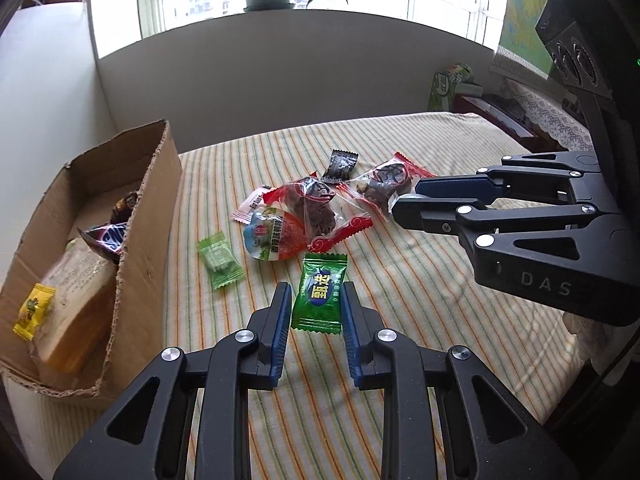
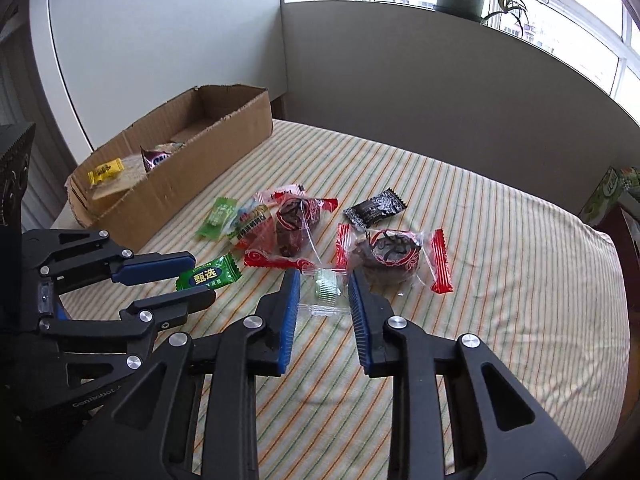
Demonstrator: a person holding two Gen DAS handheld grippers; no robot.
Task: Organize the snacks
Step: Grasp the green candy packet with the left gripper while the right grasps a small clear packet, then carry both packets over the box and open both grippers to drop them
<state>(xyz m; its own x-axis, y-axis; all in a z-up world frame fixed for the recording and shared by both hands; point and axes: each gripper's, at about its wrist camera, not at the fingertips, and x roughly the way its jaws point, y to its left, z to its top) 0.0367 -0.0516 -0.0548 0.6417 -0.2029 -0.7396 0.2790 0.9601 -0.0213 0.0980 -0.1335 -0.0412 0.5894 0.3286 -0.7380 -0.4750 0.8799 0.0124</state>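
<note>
Several wrapped snacks lie on the striped tablecloth [image 1: 400, 280]. My left gripper [image 1: 316, 300] is open, its fingers on either side of a dark green candy [image 1: 319, 293], which also shows in the right wrist view [image 2: 208, 278]. My right gripper [image 2: 324, 286] is open around a clear-wrapped pale green sweet [image 2: 326, 288]; in the left wrist view the right gripper [image 1: 404, 200] sits by a red-ended date pack [image 1: 380, 184]. The cardboard box [image 1: 148, 216] on the left holds bread [image 1: 76, 300], a yellow candy [image 1: 34, 310] and a dark packet [image 1: 106, 236].
A second red date pack [image 2: 294, 226], a black sachet [image 2: 374, 208], a light green candy [image 2: 218, 216] and an orange-and-clear packet [image 1: 272, 236] lie mid-table. A grey partition wall [image 1: 280, 72] stands behind. A green carton [image 1: 444, 88] stands far right.
</note>
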